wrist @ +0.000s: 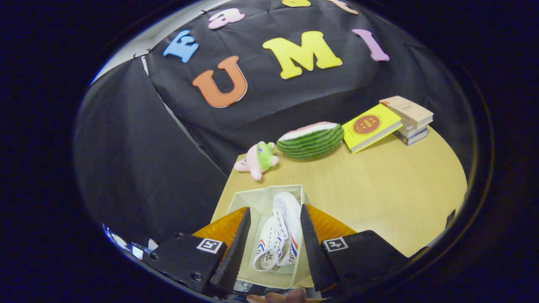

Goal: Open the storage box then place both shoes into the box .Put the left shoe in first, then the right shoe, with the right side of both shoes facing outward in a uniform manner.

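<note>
On the wooden table point(379, 189) we see the open storage box point(261, 200) just below our gripper point(273, 248), fingers spread, holding nothing; inside, one white shoe point(283, 227) lies lengthwise, toe pointing away.

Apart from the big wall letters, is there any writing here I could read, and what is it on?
White shoe in the storage box, between the open claw's fingers: side lettering too blurred to read.
Yellow book: print in its red emblem too small.
Nothing reads clearly.
</note>
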`<state>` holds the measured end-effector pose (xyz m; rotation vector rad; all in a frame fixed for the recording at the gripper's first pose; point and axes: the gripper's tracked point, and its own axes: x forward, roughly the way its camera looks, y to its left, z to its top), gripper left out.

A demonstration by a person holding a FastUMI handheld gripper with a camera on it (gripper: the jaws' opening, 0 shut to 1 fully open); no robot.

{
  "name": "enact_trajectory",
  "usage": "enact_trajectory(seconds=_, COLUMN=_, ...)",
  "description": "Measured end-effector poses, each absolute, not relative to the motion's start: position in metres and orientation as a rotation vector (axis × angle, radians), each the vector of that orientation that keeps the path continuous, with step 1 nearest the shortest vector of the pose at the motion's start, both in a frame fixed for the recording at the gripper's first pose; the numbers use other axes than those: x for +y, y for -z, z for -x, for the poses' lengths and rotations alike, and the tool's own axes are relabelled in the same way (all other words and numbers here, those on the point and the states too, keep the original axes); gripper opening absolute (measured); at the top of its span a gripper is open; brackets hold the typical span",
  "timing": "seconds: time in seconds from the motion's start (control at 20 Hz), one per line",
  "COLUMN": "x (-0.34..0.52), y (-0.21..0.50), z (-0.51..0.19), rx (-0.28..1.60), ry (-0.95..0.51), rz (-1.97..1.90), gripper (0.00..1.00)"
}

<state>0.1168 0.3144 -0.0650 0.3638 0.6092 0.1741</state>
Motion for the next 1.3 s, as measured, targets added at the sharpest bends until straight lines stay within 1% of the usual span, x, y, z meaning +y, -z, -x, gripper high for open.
enact_trajectory(seconds=0.1, x=0.304, y=0.042, z=-0.112, rx=0.498, ry=-0.168, rz=-0.311, gripper=0.78)
enact_trajectory(seconds=0.2, x=0.285, y=0.02, z=-0.099, rx=0.353, ry=-0.13, rz=-0.27, gripper=0.79)
enact_trajectory(seconds=0.35, x=0.272, y=-0.006, z=-0.073, rx=0.187, ry=-0.111, rz=-0.197, gripper=1.0)
enact_trajectory(seconds=0.65, x=0.248, y=-0.041, z=-0.027, rx=-0.037, ry=-0.059, rz=-0.068, gripper=1.0)
enact_trajectory(seconds=0.85, x=0.231, y=-0.03, z=-0.009, rx=-0.029, ry=-0.039, rz=-0.103, gripper=1.0)
enact_trajectory(seconds=1.3, x=0.2, y=-0.019, z=-0.013, rx=0.006, ry=0.006, rz=-0.111, gripper=1.0)
